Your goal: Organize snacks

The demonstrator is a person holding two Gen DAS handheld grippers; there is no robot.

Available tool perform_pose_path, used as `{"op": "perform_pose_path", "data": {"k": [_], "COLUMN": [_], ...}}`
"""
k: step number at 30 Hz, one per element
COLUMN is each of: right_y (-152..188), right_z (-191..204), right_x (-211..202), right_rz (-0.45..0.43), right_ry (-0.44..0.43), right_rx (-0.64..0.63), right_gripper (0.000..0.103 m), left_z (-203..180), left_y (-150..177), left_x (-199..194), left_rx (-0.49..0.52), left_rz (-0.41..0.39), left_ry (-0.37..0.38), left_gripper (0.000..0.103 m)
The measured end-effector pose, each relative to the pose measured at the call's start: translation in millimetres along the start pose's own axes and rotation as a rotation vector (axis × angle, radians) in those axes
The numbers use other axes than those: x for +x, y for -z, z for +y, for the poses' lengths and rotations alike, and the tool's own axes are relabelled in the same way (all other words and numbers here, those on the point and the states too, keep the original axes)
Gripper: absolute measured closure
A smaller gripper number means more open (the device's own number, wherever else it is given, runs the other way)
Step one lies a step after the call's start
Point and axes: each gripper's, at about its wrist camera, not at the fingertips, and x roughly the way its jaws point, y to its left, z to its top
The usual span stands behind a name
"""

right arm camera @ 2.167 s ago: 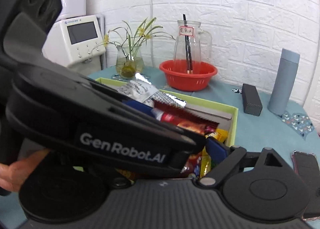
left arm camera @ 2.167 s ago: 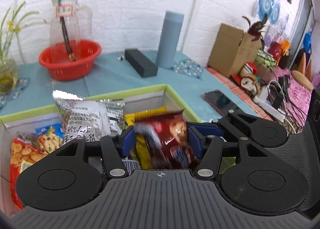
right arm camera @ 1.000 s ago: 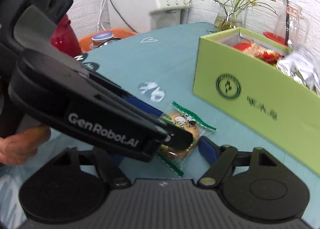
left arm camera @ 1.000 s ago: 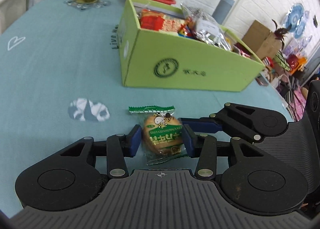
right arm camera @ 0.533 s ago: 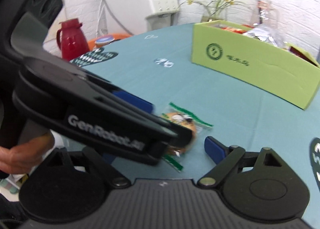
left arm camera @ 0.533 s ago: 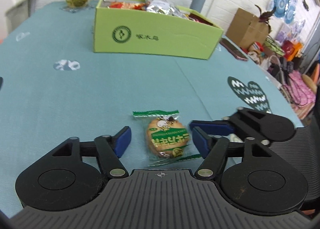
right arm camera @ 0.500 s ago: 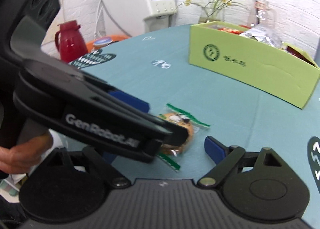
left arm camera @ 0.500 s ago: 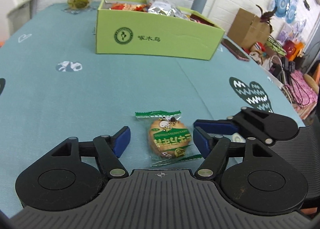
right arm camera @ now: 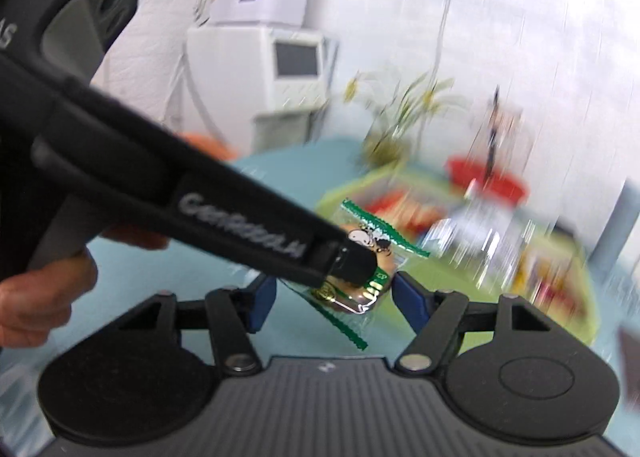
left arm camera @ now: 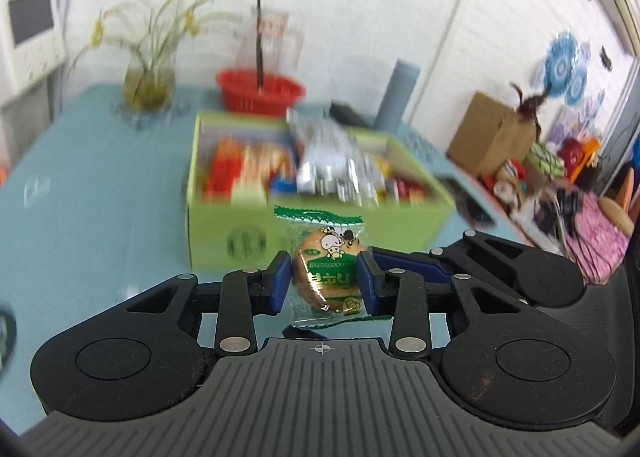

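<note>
A: Left tool [left arm camera: 323,283], state?
B: Blue pads [left arm camera: 279,282] pinch a cookie packet [left arm camera: 325,272] from both sides. Packet upright, green serrated seal on top, clear of the desk [left arm camera: 100,193].

A: Right tool [right arm camera: 333,299]?
B: Spread wide, nothing between its pads. In the right wrist view the packet [right arm camera: 370,257] hangs just ahead of it, held by the left tool [right arm camera: 352,263], which crosses in from the left. A hand [right arm camera: 48,297] shows at the left edge, on the grip.

A: The box?
B: Green box [left arm camera: 312,225] on the teal desk, beyond the packet, toward the far edge. Open top, crammed with snacks: red packs [left arm camera: 236,165] on its left, a silver bag [left arm camera: 336,165] sticking up near the middle. Blurred.

A: Behind it?
B: Red basket [left arm camera: 260,91] with a glass jug [left arm camera: 270,41] in it, a plant vase [left arm camera: 148,83] to its left, a grey bottle [left arm camera: 400,93] to its right, all along the far edge by the wall. Right view too smeared for detail.
</note>
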Motion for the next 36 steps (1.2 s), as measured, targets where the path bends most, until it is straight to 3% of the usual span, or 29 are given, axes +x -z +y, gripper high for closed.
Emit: {"op": "perform_pose_path", "data": {"k": [4, 7, 9, 11, 14, 18, 26, 30, 34, 36], "right_y": [-36, -42, -36, -28, -25, -29, -7, 29, 64, 82], "right_z": [-48, -80, -95, -105, -102, -92, -81, -60, -36, -23], "right_x": [49, 96, 121, 138, 138, 128, 27, -23, -63, -82], "right_rz": [0.0, 0.067, 0.121, 0.148, 0.123, 0.083, -0.024, -0.009, 0.023, 0.037], "right_ry": [0.035, 0.018, -0.006, -0.051, -0.059, -0.015, 0.052, 0.12, 0.196, 0.275], "right_rx": [-0.018, 0.022, 0.052, 0.098, 0.078, 0.059, 0.148, 0.226, 0.344, 0.397], "right_gripper": [0.029, 0.029, 0.031, 0.025, 0.017, 0.01, 0.01, 0.01, 0.009, 0.009], "left_z": [18, 39, 54, 67, 70, 55, 21, -3, -30, -44], "left_y": [-61, -86, -88, -81, -73, -75, -63, -24, 29, 61], "left_x": [48, 96, 130, 151, 152, 135, 37, -10, -45, -62], "left_rx": [0.006, -0.028, -0.064, -0.104, -0.095, -0.039, 0.003, 0.023, 0.025, 0.009], "left_rz": [-0.025, 0.029, 0.086, 0.117, 0.083, 0.027, -0.154, -0.193, -0.176, -0.17], "left_ry": [-0.003, 0.006, 0.007, 0.029, 0.068, 0.028, 0.007, -0.048, -0.113, -0.149], "left_gripper": [0.088, 0.088, 0.087, 0.083, 0.074, 0.044, 0.022, 0.016, 0.013, 0.011]}}
